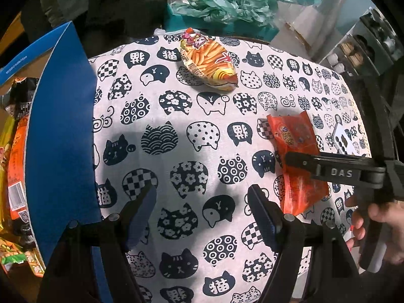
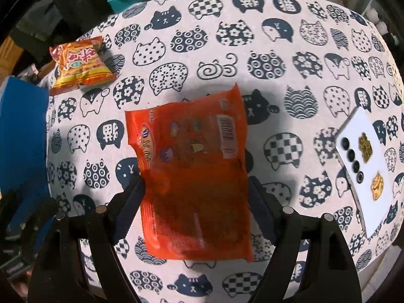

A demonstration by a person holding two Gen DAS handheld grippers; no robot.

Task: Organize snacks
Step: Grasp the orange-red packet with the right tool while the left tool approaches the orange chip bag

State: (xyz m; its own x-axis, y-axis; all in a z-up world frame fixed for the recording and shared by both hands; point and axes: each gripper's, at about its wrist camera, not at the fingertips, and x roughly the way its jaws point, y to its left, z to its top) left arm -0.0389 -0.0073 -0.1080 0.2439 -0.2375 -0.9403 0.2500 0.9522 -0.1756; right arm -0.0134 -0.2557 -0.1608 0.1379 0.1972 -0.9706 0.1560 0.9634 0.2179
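Observation:
An orange snack packet (image 2: 194,176) lies flat on the cat-print tablecloth (image 2: 252,50), between the fingers of my right gripper (image 2: 195,197), which is open around its lower half. The same packet (image 1: 296,151) shows in the left wrist view under the right gripper's arm. A yellow-orange fries snack bag (image 1: 209,59) lies at the table's far side and also shows in the right wrist view (image 2: 80,65). My left gripper (image 1: 202,209) is open and empty above the cloth, beside a blue box (image 1: 58,139) holding several snack packets (image 1: 15,166).
A white phone (image 2: 363,166) lies face down at the table's right edge. Green and white plastic bags (image 1: 222,2) are piled behind the table. Shelves (image 1: 366,48) stand at the far right. The blue box flap (image 2: 22,131) is at the table's left.

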